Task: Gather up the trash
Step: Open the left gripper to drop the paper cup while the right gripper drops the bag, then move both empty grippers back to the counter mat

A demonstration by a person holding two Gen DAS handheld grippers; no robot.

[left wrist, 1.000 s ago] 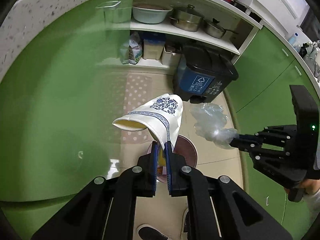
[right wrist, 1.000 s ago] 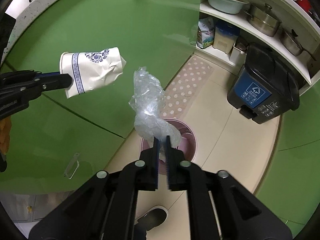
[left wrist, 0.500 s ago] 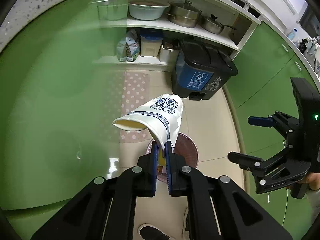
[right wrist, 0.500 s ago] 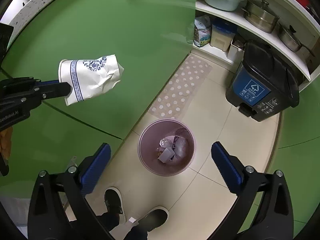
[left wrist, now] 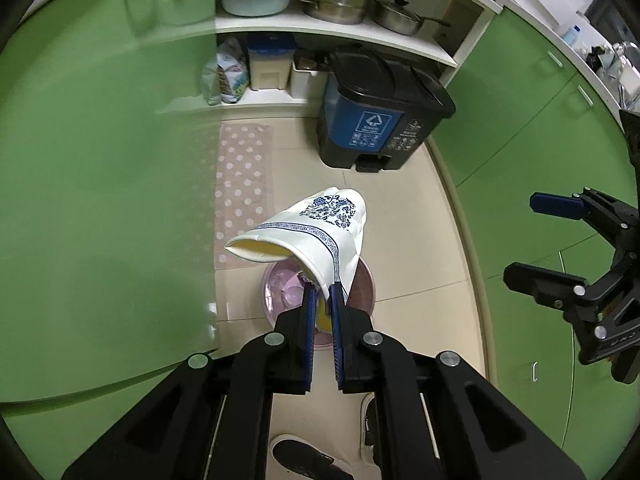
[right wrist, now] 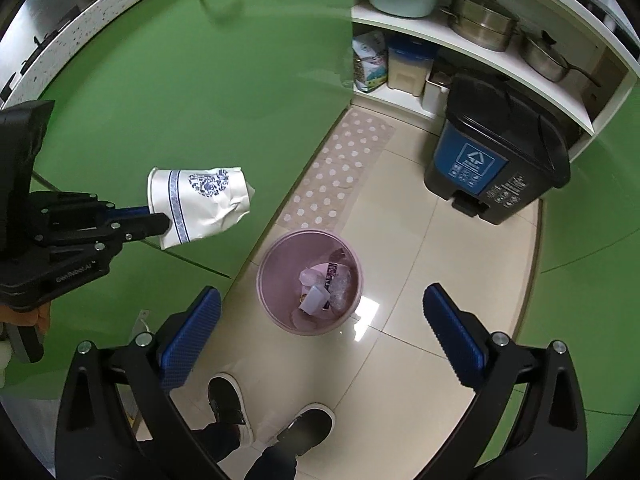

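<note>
With the right gripper (right wrist: 320,320) wide and empty, the left gripper (left wrist: 324,300), pinching the crushed paper cup (left wrist: 316,236) at ten o'clock from the pink bin (right wrist: 310,282), should centre over it before letting go.

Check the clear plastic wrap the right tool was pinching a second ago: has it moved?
Yes. It left the right tool, now open and empty, and lies down in the pink bin on the floor.
</note>
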